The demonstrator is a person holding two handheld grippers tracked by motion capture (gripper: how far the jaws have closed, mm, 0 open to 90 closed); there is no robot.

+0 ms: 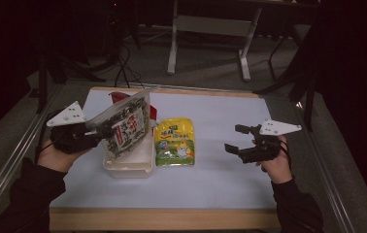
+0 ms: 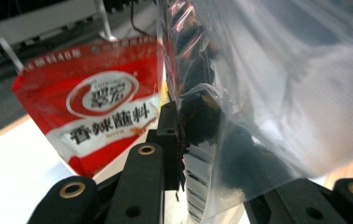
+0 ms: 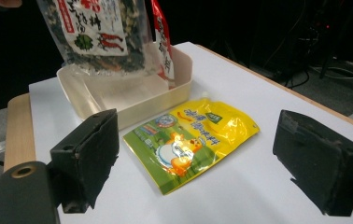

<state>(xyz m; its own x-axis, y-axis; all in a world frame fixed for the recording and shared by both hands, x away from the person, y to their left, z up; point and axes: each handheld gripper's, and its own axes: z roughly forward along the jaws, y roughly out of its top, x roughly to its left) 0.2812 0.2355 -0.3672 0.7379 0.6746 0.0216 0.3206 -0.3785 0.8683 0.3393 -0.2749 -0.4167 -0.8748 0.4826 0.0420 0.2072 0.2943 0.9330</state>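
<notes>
Seaweed bag [image 1: 123,125] in left tongs [image 1: 100,131], red pouch [image 2: 101,108] behind.

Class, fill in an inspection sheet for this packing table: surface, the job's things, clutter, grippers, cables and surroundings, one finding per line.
Surface: pale blue table top with wooden front edge.
Job's things: cream plastic tub; clear dark-seaweed bag held above it; red sauce pouch standing in the tub; yellow-green drink pouch lying flat beside the tub.
Clutter: nothing seen.
Grippers: left gripper shut on the seaweed bag; right gripper open, holding nothing.
Cables: black cables on the floor beyond the table.
Surroundings: dark room, white desk frame behind.
</notes>
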